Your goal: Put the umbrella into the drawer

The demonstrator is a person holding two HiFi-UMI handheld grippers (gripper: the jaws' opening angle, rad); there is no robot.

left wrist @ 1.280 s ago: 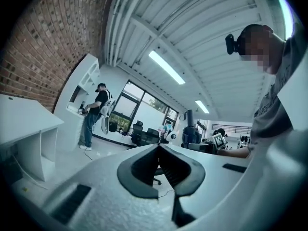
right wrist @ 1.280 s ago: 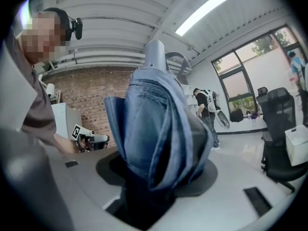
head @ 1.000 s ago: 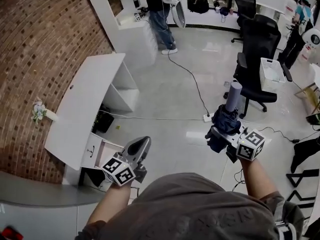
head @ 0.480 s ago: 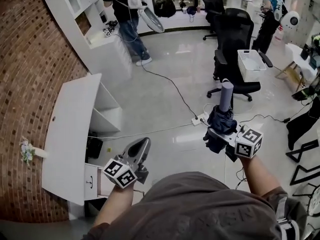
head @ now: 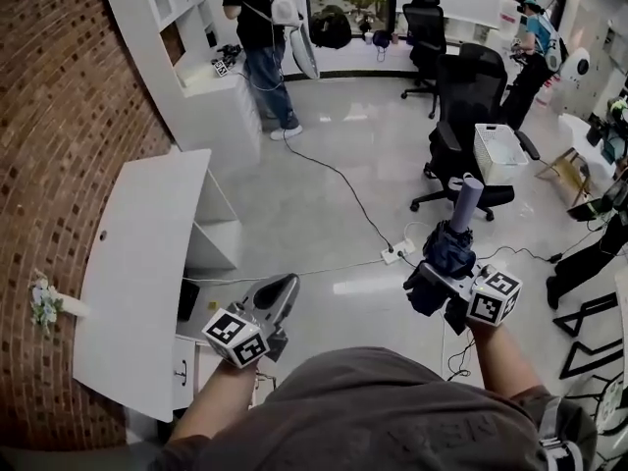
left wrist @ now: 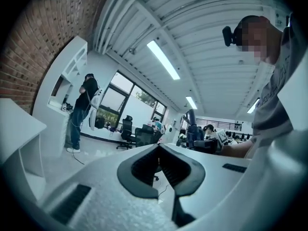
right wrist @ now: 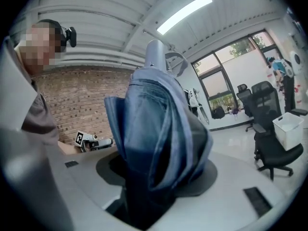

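Observation:
A folded dark blue umbrella [head: 449, 248] with a pale grey handle [head: 467, 196] sticks up and away from my right gripper [head: 437, 275], which is shut on its fabric body. In the right gripper view the umbrella [right wrist: 159, 129] fills the space between the jaws. My left gripper [head: 287, 281] hangs over the floor just right of the white cabinet [head: 137, 283]. Its tips [left wrist: 158, 148] meet with nothing between them. The cabinet's drawer [head: 184, 371] stands partly pulled out at the lower left, below and left of the left gripper.
The cabinet stands along a brick wall [head: 59, 116], with a small flower vase [head: 44, 302] beside it. A power strip and cables [head: 397, 253] cross the floor ahead. Black office chairs [head: 471, 116], a white basket [head: 500, 150] and a standing person [head: 260, 47] are further back.
The head view has swung, so the cabinet and drawer sit lower and further left in it. Both grippers moved with it. The umbrella handle now leans more to the right.

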